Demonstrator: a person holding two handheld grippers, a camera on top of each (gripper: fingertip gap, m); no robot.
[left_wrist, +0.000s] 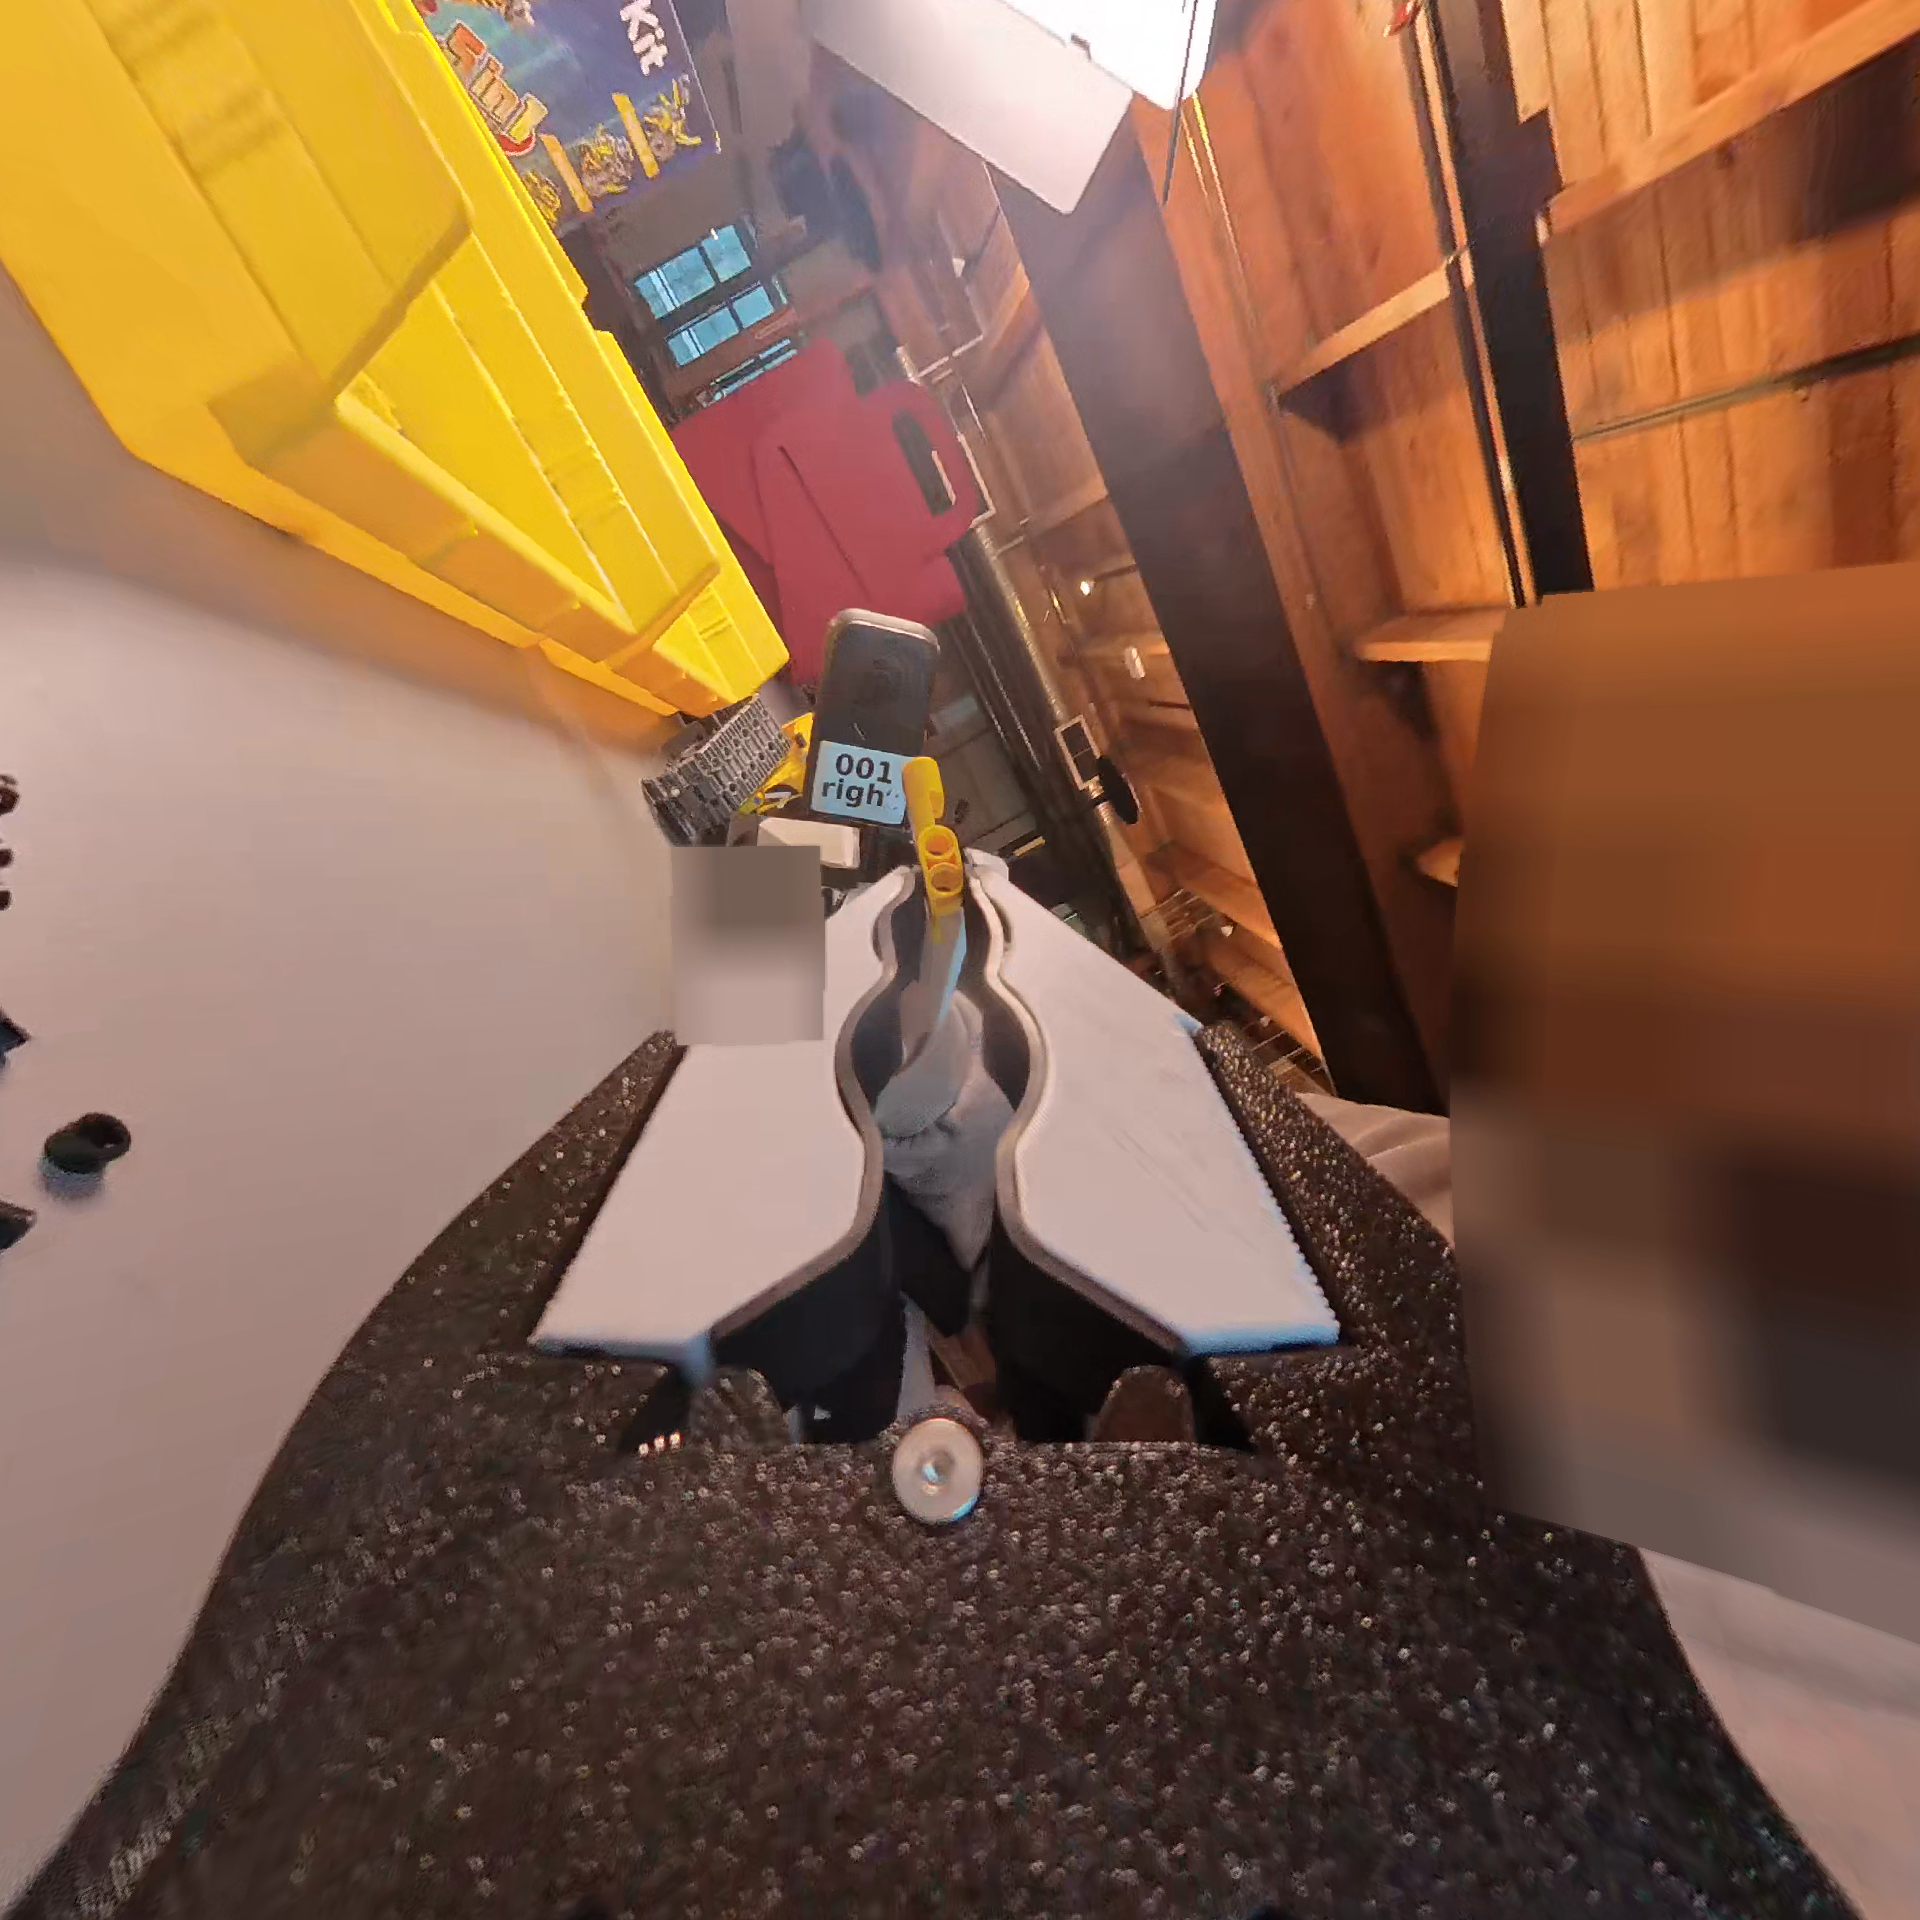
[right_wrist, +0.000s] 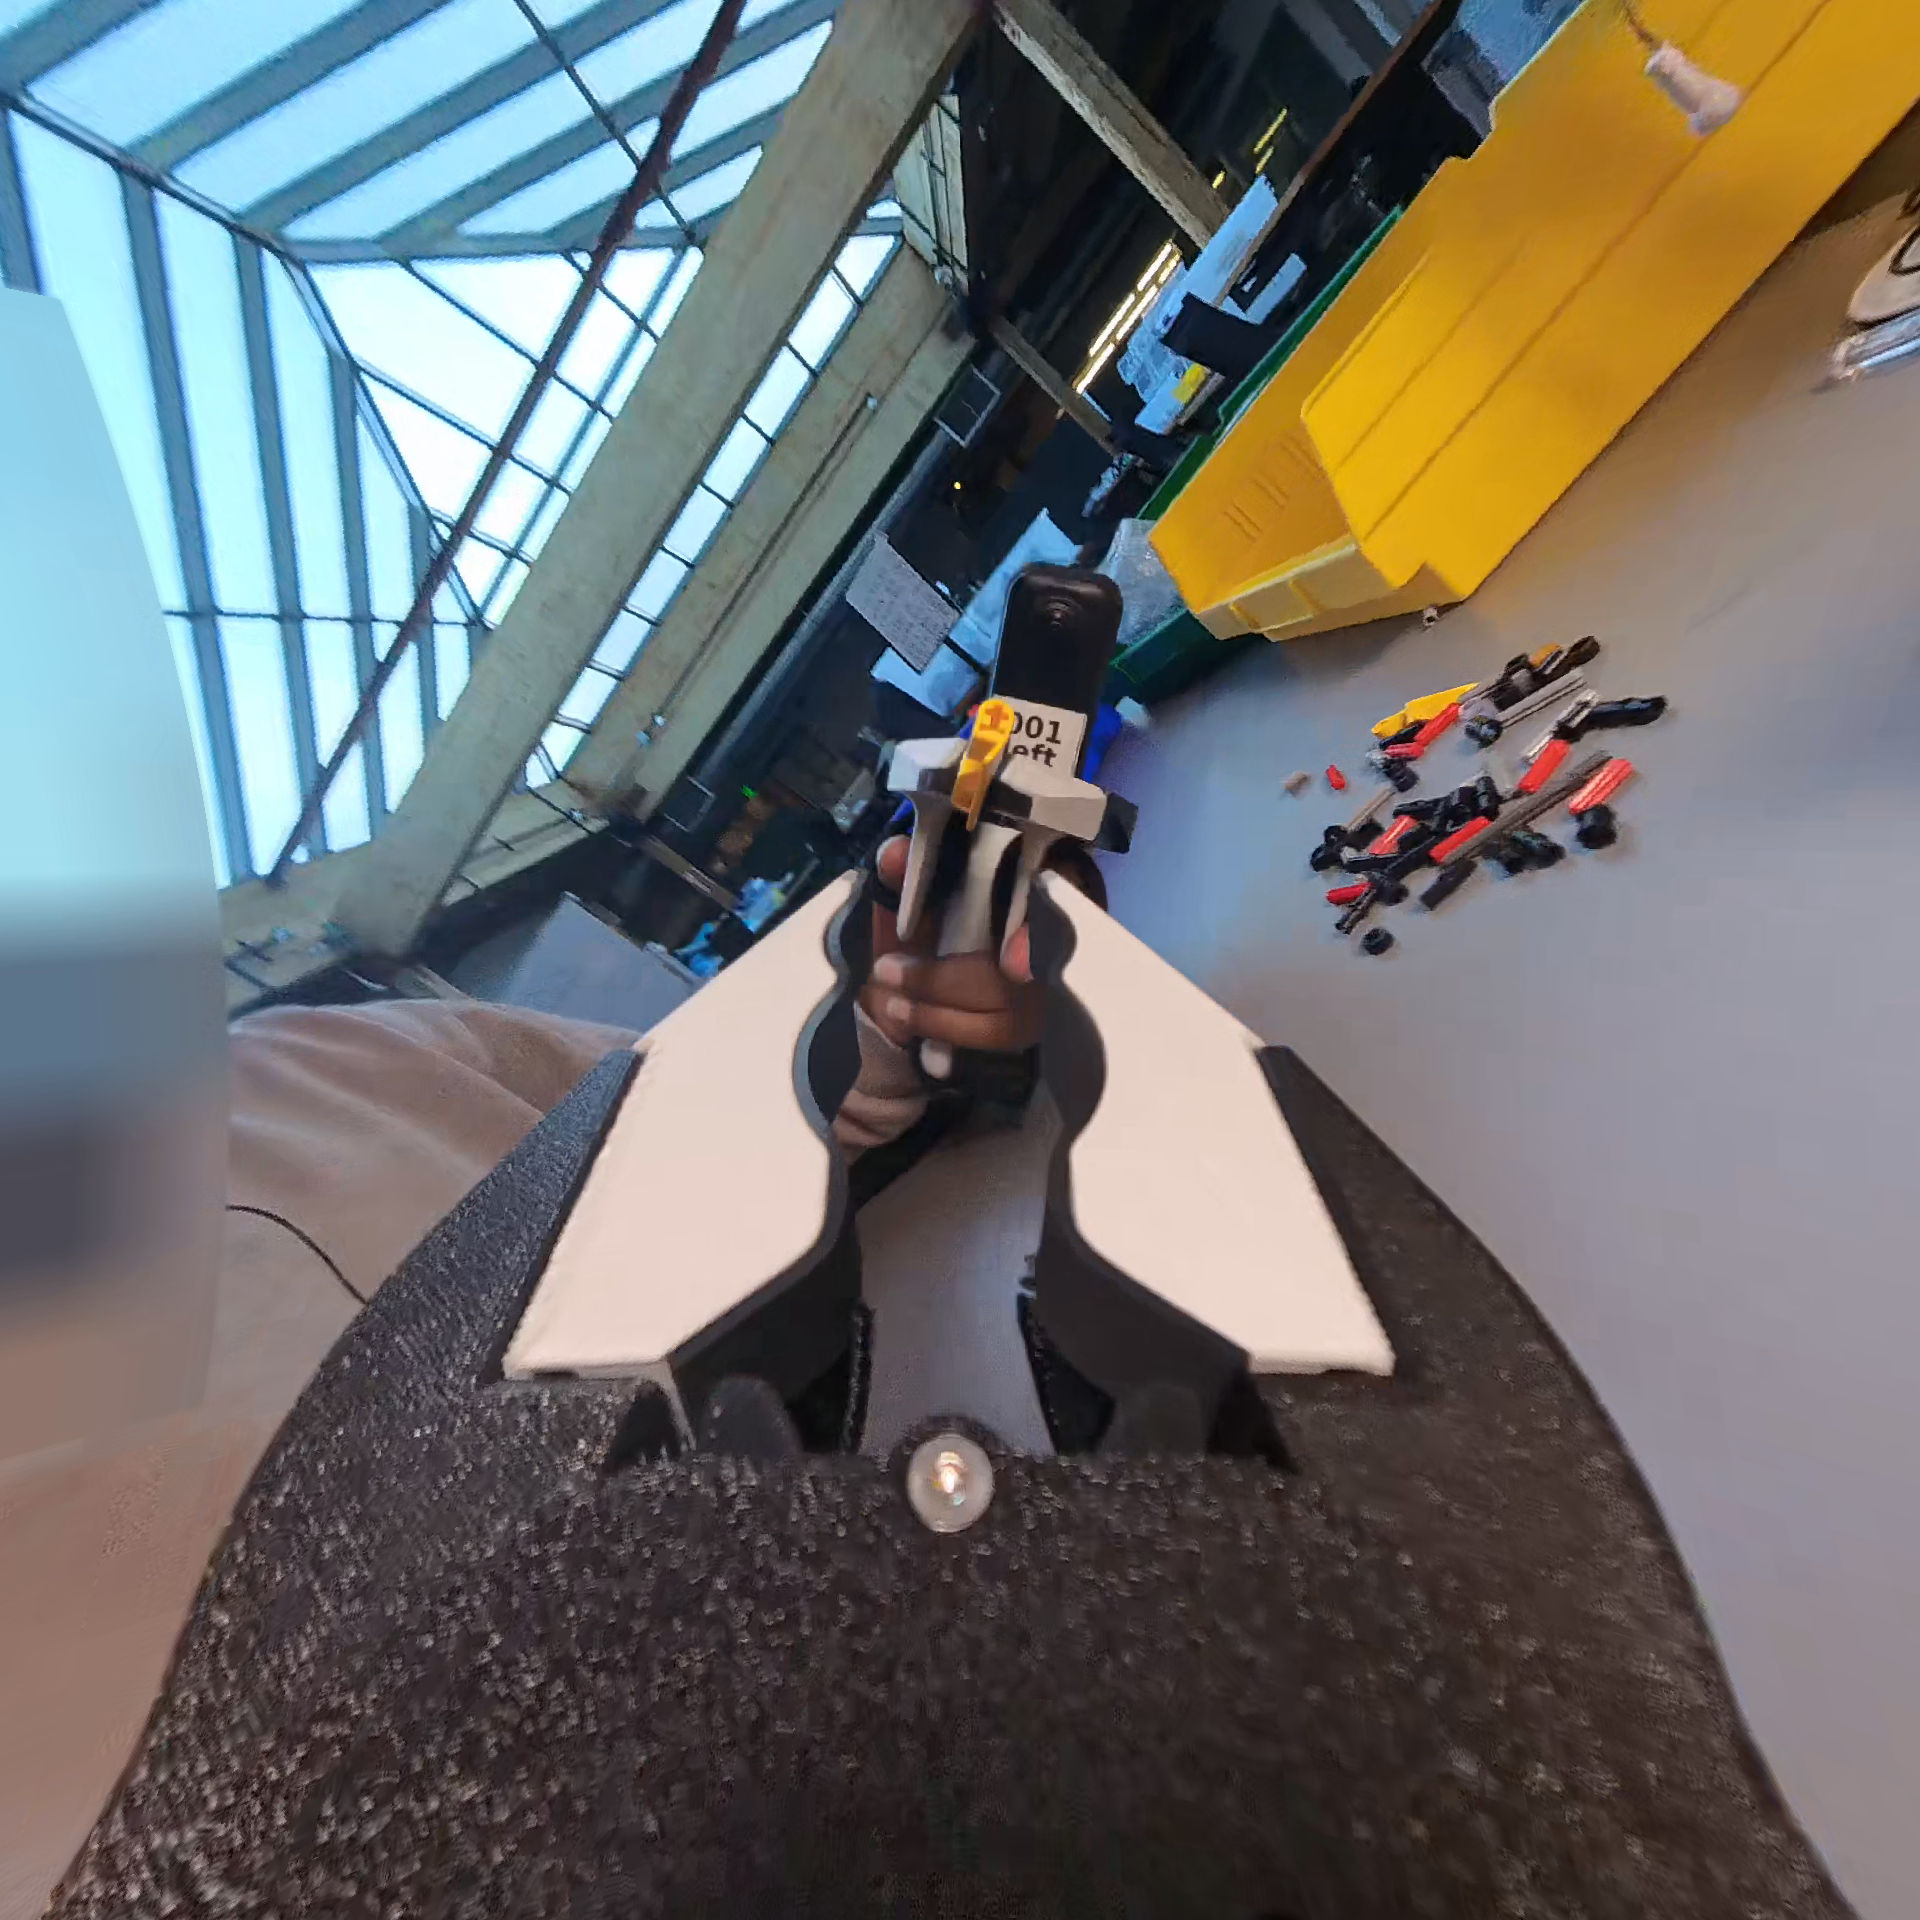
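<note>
Left wrist view, we see our left claw (left_wrist: 940, 894) clamped on a yellow peg (left_wrist: 938, 852), right claw (right_wrist: 951, 914) apart, loose parts (right_wrist: 1475, 790) and yellow bins (right_wrist: 1455, 436) on the grey bench (right_wrist: 1558, 1091).

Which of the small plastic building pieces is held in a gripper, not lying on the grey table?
The yellow piece, pinched at the tips of the left gripper. The other pieces, red and black, lie in a loose pile on the grey table.

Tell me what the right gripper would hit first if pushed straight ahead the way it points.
Probably the left gripper, which faces the right gripper head-on, shut on a small yellow plastic connector piece. That piece or its fingertips would likely meet first; depth is unclear.
</note>
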